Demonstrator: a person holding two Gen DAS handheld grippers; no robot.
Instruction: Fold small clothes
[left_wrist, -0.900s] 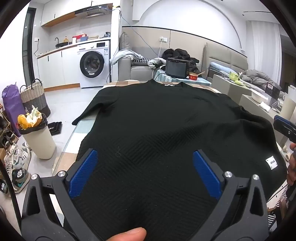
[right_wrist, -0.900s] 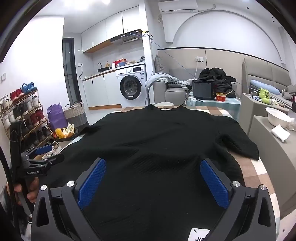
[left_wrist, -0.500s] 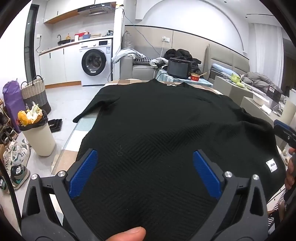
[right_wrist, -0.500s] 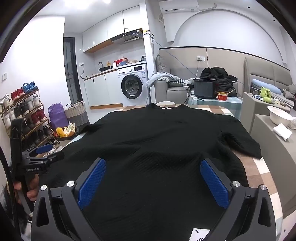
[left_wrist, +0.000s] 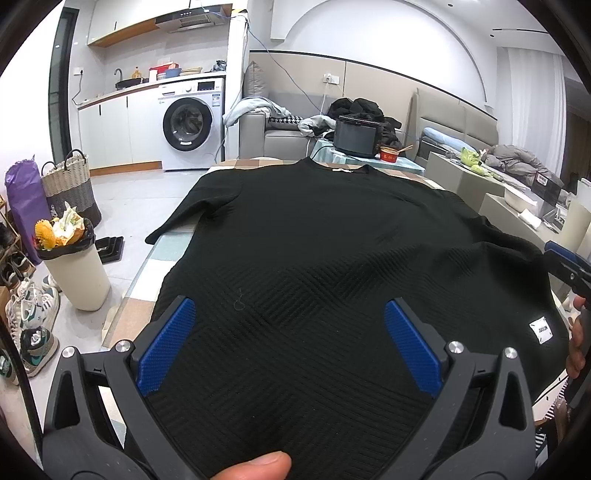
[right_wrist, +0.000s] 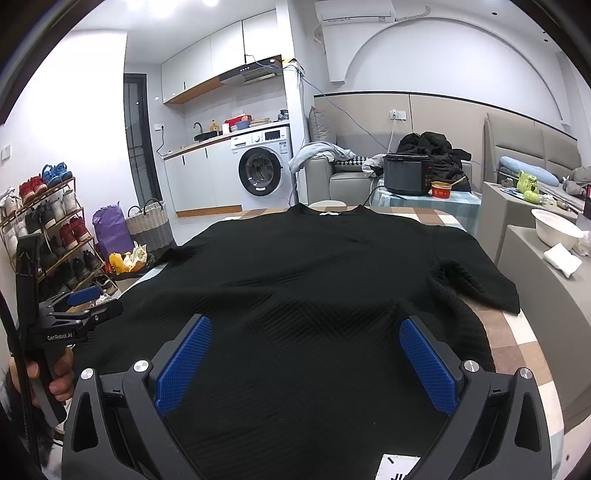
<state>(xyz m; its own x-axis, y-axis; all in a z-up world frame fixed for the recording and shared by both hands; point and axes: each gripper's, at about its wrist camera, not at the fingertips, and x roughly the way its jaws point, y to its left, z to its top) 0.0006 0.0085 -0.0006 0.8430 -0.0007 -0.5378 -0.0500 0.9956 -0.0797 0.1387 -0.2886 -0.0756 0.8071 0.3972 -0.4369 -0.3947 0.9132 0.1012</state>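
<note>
The left gripper (left_wrist: 288, 343) has its 2 blue-padded fingers (left_wrist: 164, 349) spread as wide as they go, holding nothing, hovering over the near hem of the black sweater (left_wrist: 332, 251). A thumb tip (left_wrist: 258, 466) shows at the bottom edge of that view. The right gripper (right_wrist: 304, 360) is equally wide, its pads (right_wrist: 426, 363) clear of the cloth, above the hem near the white label (right_wrist: 400, 467). The sweater lies flat across the checked table (right_wrist: 517, 343), collar at the far end, 1 sleeve hanging off the left edge and the other bunched on the right. Beyond stand a bin (left_wrist: 75, 271), a washing machine (left_wrist: 190, 123) and a sofa (right_wrist: 343, 173). Compared with a moment ago, both grippers have tilted slightly downward over the hem; the sweater lies unchanged.
</note>
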